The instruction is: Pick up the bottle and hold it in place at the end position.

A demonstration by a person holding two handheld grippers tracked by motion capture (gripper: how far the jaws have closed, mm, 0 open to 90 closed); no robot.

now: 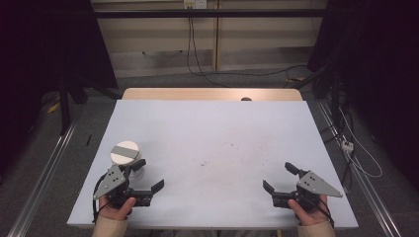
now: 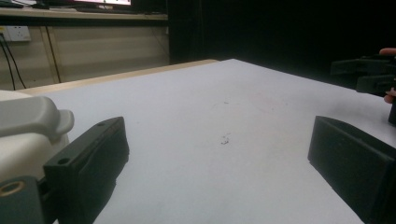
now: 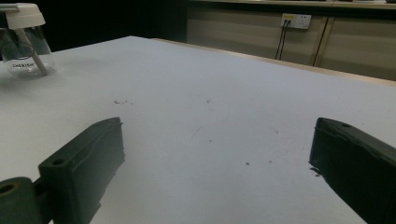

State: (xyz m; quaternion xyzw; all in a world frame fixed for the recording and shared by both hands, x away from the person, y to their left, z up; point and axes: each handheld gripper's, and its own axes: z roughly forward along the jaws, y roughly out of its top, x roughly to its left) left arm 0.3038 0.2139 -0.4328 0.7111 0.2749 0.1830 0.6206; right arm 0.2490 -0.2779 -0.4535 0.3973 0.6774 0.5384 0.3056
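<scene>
A clear jar with a white lid [image 1: 125,152] stands on the pale table [image 1: 212,133] at the near left. In the right gripper view the jar [image 3: 25,44] shows far left with a stick inside it. In the left gripper view its white lid [image 2: 28,119] sits just beside the left jaw. My left gripper [image 1: 147,175] rests open at the near left, the jar beside its far jaw, nothing between the jaws. At the near right my right gripper [image 1: 279,176] is open and holds nothing. The right gripper [image 2: 369,74] also appears far off in the left gripper view.
A wooden strip [image 1: 212,94] edges the table's far side. Cables [image 1: 197,54] hang down the back wall and trail over the grey floor. Metal rails [image 1: 44,173] run along both sides of the table. Faint smudges [image 1: 232,153] mark the table's middle.
</scene>
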